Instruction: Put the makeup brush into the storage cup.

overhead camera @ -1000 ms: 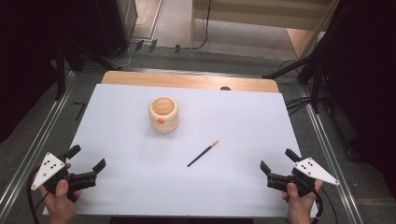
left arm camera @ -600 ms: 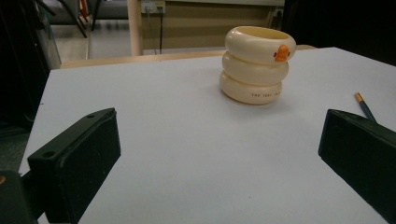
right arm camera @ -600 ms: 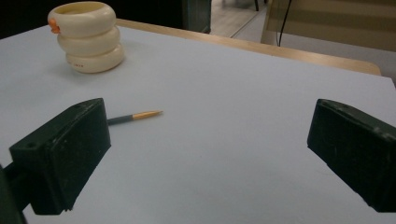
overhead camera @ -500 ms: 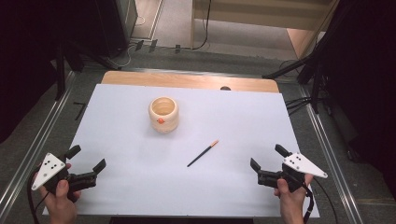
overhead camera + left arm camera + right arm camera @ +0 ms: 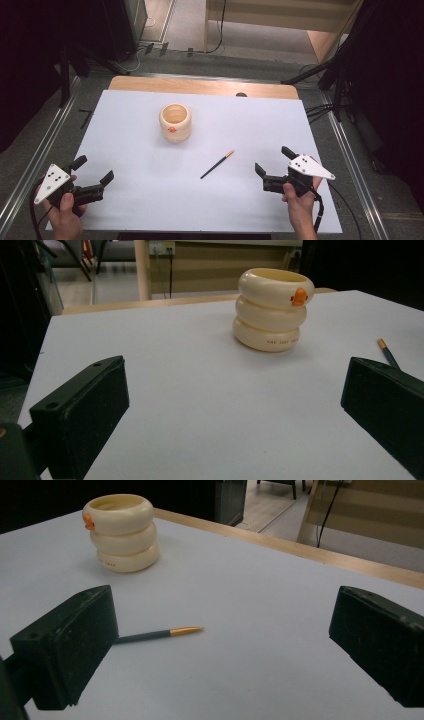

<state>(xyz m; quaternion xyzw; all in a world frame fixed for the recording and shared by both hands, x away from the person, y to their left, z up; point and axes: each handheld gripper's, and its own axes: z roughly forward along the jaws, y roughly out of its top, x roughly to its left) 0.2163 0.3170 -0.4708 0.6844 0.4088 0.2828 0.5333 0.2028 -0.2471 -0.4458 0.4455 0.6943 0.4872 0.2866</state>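
A cream ribbed cup (image 5: 175, 122) with a small orange mark stands upright on the white table sheet (image 5: 150, 200), left of centre and toward the back. It also appears in the left gripper view as the cup (image 5: 272, 309) and in the right gripper view as the cup (image 5: 122, 531). A dark pen with a gold tip (image 5: 217, 164) lies flat near the middle; the pen (image 5: 157, 634) lies just beyond the left jaw in the right gripper view, and its tip (image 5: 386, 350) peeks out beside the right jaw in the left gripper view. My left gripper (image 5: 93, 174) is open at the front left. My right gripper (image 5: 274, 160) is open at the front right, to the right of the pen.
A wooden strip (image 5: 200, 86) borders the table's far edge. Metal rails (image 5: 350, 165) run along both sides. Cables and stand legs (image 5: 320, 75) lie on the floor behind the table.
My right gripper has moved left and forward toward the pen. The left gripper, the cup and the pen have stayed put.
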